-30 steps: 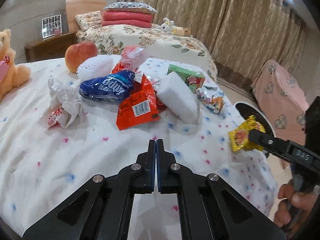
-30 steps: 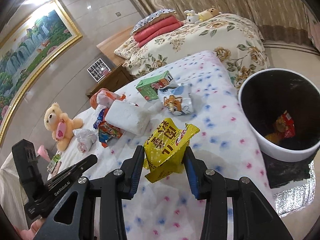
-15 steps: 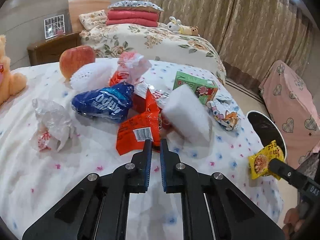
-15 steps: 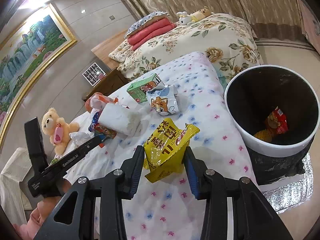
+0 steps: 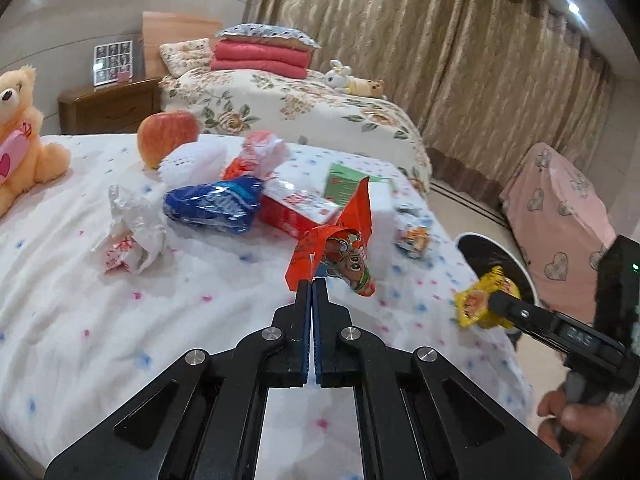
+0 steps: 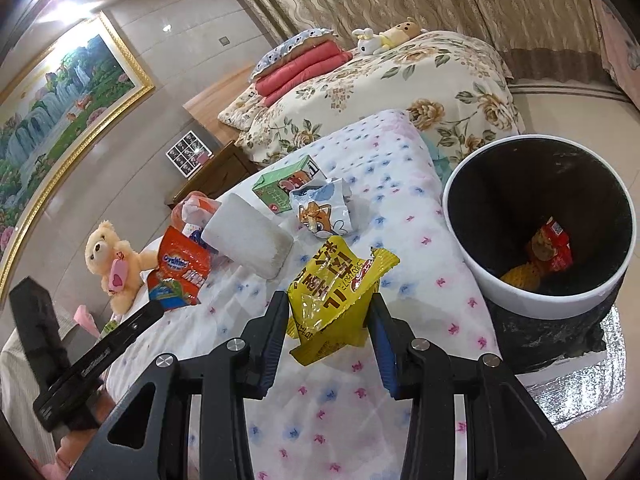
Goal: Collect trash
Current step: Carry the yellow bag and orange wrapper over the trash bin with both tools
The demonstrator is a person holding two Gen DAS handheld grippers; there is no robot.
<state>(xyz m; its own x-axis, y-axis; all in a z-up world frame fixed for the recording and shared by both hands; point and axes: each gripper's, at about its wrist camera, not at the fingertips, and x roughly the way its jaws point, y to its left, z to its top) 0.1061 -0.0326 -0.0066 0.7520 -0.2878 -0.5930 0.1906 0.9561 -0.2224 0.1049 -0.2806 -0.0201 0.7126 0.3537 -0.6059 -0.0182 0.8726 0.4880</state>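
Left claw [image 5: 312, 286] pinched shut on wrapper, right claw [image 6: 330, 312] clamping packet

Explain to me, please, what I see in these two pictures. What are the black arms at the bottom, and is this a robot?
It is no robot. A person holds a hand tool with a two-finger claw in each hand, and a wide-angle camera on each tool looks along its fingers. One picture is from the left tool, the other from the right.

The left claw is shut on a corner of a red wrapper, lifted off the bed cover. The right claw pinches a yellow packet, near a white-rimmed bin that already holds some wrappers.

More things lie on the cover: a blue packet, a white foam block, a green carton, a fox packet, an apple and a teddy bear.
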